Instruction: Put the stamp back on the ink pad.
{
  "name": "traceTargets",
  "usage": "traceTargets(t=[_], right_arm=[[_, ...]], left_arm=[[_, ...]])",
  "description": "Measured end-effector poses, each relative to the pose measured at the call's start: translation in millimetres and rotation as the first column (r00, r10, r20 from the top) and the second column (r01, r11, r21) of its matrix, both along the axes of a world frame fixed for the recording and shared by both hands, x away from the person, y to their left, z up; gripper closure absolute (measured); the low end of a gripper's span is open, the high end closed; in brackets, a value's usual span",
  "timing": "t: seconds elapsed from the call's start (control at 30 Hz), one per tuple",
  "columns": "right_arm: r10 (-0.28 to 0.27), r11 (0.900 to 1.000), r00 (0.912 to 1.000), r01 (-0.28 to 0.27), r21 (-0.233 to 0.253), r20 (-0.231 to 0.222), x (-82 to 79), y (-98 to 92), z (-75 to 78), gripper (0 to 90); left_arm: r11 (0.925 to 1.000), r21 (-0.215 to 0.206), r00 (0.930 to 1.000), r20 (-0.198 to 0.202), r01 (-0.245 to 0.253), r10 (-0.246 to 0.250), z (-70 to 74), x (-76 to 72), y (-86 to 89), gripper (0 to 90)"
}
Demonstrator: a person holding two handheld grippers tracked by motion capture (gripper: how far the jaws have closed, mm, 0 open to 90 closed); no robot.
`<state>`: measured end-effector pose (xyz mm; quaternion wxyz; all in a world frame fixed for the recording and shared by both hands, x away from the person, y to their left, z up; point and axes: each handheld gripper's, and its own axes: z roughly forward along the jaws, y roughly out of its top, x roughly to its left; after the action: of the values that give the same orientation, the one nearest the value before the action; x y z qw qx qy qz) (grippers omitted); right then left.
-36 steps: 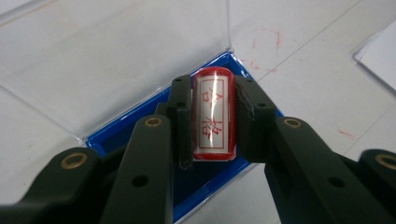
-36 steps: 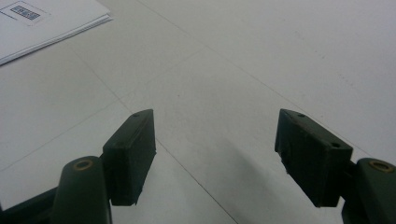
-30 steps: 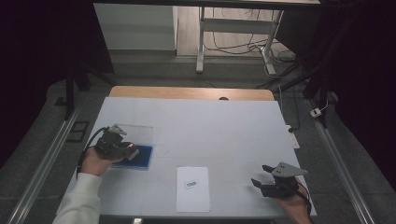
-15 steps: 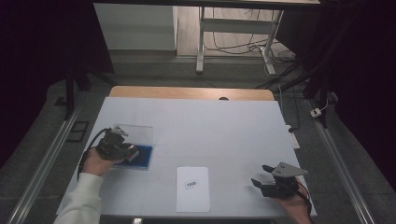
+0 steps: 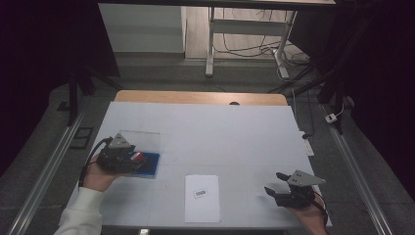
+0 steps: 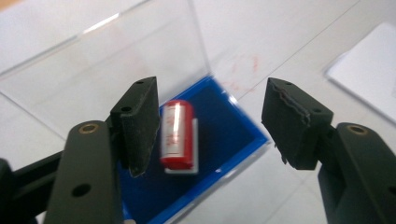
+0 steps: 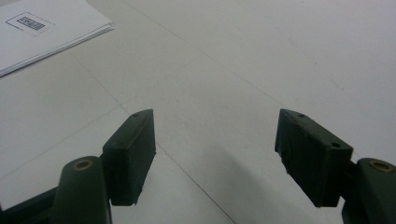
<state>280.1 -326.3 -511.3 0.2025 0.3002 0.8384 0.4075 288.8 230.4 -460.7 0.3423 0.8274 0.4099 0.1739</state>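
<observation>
A small red cylinder with a white label rests on a white base inside a blue-lined case whose clear lid stands raised behind it. My left gripper hovers open just above the case, the cylinder close to one jaw and untouched. From the high view, the left gripper sits over the blue case at the table's left. My right gripper is open near the front right of the table, with nothing between its jaws.
A white sheet of paper with a small printed code lies at the front middle of the white table; its corner lies left of the right gripper. Table legs and cables stand beyond the far edge.
The left gripper has shifted slightly over the blue case. The right gripper has stayed still.
</observation>
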Motion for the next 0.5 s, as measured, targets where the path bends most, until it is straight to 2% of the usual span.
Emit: traceTargets(t=[0.23, 0.33, 0.5], right_arm=[[0.003, 1.0, 1.0, -0.003, 0.018, 0.001, -0.1, -1.8, 0.7, 28.4], [0.003, 1.0, 1.0, -0.003, 0.012, 0.001, -0.2, -1.8, 0.7, 28.4], [0.001, 1.0, 1.0, -0.001, 0.009, -0.004, -0.4, -1.9, 0.2, 28.4]], left_arm=[[0.9988, -0.031, 0.9985, 0.041, 0.039, -0.038, -5.9, -29.8, -8.6, 35.8], [0.9967, -0.065, 0.9981, 0.041, 0.049, -0.046, -11.9, -40.6, -10.9, 36.0], [0.9947, -0.081, 0.9975, 0.035, 0.063, -0.061, -23.8, -51.4, -15.6, 35.8]])
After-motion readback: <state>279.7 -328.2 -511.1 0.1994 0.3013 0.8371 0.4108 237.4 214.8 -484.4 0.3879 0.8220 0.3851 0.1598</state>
